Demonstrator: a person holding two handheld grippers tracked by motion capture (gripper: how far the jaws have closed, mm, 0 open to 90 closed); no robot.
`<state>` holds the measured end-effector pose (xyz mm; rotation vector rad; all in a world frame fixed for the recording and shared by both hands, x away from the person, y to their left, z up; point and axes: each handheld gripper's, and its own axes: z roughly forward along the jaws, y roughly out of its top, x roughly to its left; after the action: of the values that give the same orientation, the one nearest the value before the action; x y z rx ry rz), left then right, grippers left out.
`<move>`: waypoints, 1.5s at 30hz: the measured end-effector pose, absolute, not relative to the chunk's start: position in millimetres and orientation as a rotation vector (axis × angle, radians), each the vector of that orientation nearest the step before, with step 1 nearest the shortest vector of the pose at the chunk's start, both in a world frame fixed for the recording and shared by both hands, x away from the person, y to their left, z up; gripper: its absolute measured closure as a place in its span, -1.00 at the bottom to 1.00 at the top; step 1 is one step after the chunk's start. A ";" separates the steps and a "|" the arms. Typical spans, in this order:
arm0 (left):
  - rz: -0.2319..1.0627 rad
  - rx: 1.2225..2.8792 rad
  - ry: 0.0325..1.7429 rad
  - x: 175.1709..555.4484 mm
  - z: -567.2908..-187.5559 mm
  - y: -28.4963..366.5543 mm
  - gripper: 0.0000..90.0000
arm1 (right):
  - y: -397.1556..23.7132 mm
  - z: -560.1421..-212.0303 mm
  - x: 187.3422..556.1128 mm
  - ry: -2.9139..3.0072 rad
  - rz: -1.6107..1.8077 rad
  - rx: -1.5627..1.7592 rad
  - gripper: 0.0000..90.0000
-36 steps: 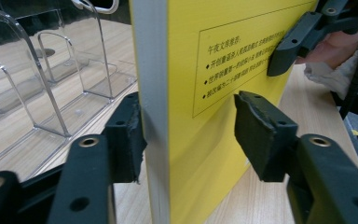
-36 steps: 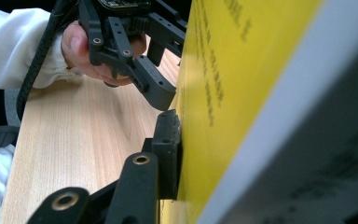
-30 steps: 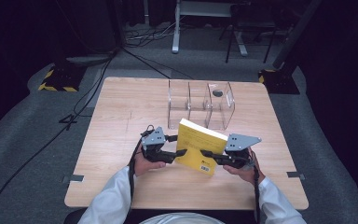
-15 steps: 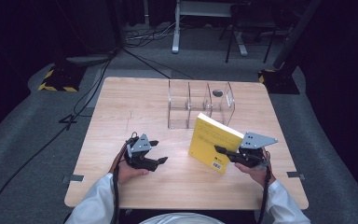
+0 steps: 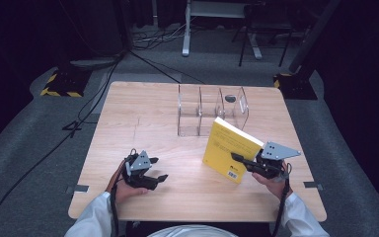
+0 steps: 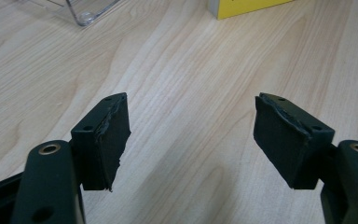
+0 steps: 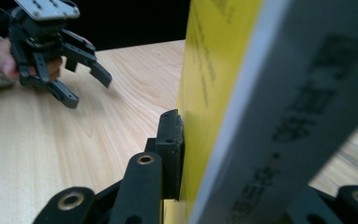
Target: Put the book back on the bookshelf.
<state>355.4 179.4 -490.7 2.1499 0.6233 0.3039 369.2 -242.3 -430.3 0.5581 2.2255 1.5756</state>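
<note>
Gripping yellow paperback book (image 5: pixel 230 149) upright by one edge, right gripper (image 5: pixel 242 160) jaws clamped on it, near clear acrylic divider rack (image 5: pixel 212 111) | left gripper (image 5: pixel 159 178) jaws just opened wide, empty, low over wooden worktop (image 5: pixel 143 113) | risk: one-sided hold may let book tip or slip

A dark lab: wooden table (image 5: pixel 143 113), floor cables (image 5: pixel 54 143), hazard-striped stand bases (image 5: pixel 59 89).

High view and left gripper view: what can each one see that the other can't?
The high view takes in the right gripper clamped on the tilted yellow book, the person's hands and the whole clear divided holder. The left gripper view gives a close look at the left gripper, jaws apart, nothing between them. Both share the wooden table, the book and the holder.
</note>
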 end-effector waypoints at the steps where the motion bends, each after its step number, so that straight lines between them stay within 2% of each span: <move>1: 0.307 2.154 0.621 355.2 -491.0 178.5 -0.39 | -242.6 -430.7 369.1 2.228 1.584 0.555 0.65; 8: 0.313 2.168 0.645 354.4 -493.4 181.7 -0.41 | -243.9 -430.2 367.2 2.219 1.564 0.543 0.69; 13: 0.323 2.162 0.718 353.3 -496.4 190.6 -0.49 | -252.6 -430.1 369.7 2.170 1.526 0.598 0.70; 19: 0.323 2.192 0.723 350.4 -498.2 194.5 -0.60 | -258.2 -426.8 370.6 2.127 1.469 0.644 0.70; 29: 0.348 2.253 0.787 349.6 -503.8 190.4 -0.61 | -267.0 -420.4 374.1 2.050 1.410 0.697 0.70; 33: 0.314 2.255 0.824 351.7 -504.3 190.6 -0.64 | -272.9 -414.8 377.5 2.003 1.402 0.735 0.70; 45: 0.323 2.255 0.828 351.2 -504.3 190.6 -0.64 | -281.2 -402.6 392.9 1.913 1.346 0.815 0.70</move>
<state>351.2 190.6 -504.3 2.2550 0.8278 0.3229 392.9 -281.2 -402.6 0.8151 1.9126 1.3456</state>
